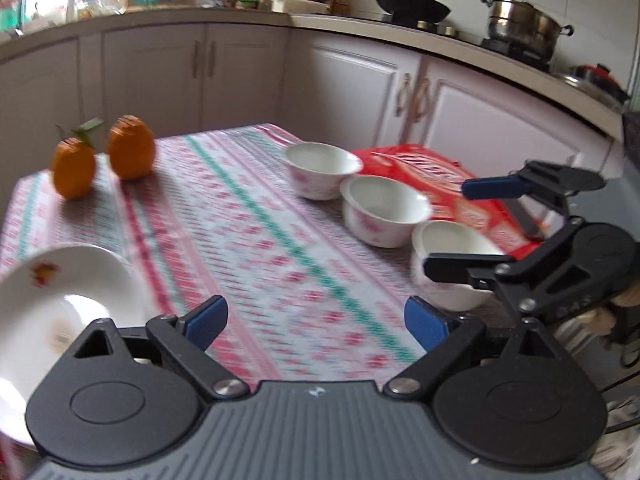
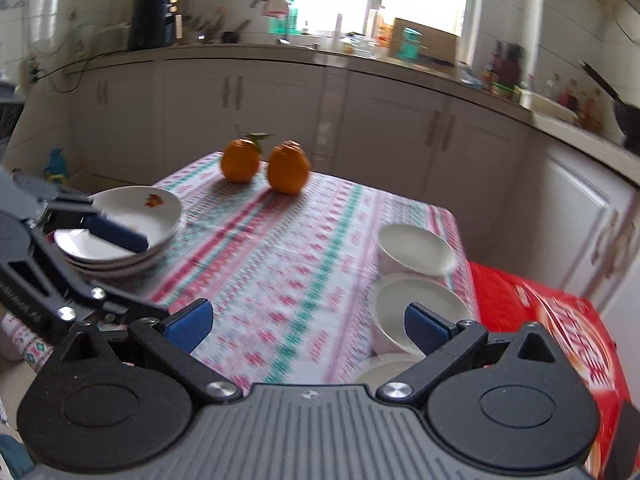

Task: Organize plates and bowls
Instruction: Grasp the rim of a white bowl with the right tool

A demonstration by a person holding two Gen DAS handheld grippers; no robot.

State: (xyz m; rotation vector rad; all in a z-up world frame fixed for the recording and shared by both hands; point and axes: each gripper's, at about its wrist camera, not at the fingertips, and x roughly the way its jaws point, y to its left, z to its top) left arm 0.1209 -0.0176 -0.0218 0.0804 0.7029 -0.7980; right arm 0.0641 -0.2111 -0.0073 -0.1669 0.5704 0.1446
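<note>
Bowls first: three white ceramic bowls with faint pink flowers stand in a row along the right edge of the bench (image 1: 256, 216), which wears a striped red, green and white patterned cloth. Nearest is the near bowl (image 1: 452, 256), then the middle bowl (image 1: 384, 210), then the far bowl (image 1: 322, 168); the near and middle bowls stand just beside each other, and so do the middle and far ones. Whether their rims touch cannot be told through the blur.

The right gripper (image 1: 472, 228) sits at this row, its fingers spread wide with nothing between the pads, one finger lying across the near bowl's rim in the left wrist view. From its own camera the bowls lie just ahead and toward the right finger (image 2: 424, 328). By my reckoning the right hand is far nearer the bowls, so stacking them falls to it.

Across the bench, at the near left corner, a stack of white shallow plates with a small red flower print (image 2: 132, 216) rests. The left gripper (image 2: 120, 236) is over that stack, fingers wide apart and empty, touching nothing that I can make out.

Farther off, near the far left corner, two orange fruits (image 1: 104, 156) stand just beside one another, well apart from the crockery. A red printed carton (image 1: 436, 172) lies beyond the right edge, behind the bowls.
</note>
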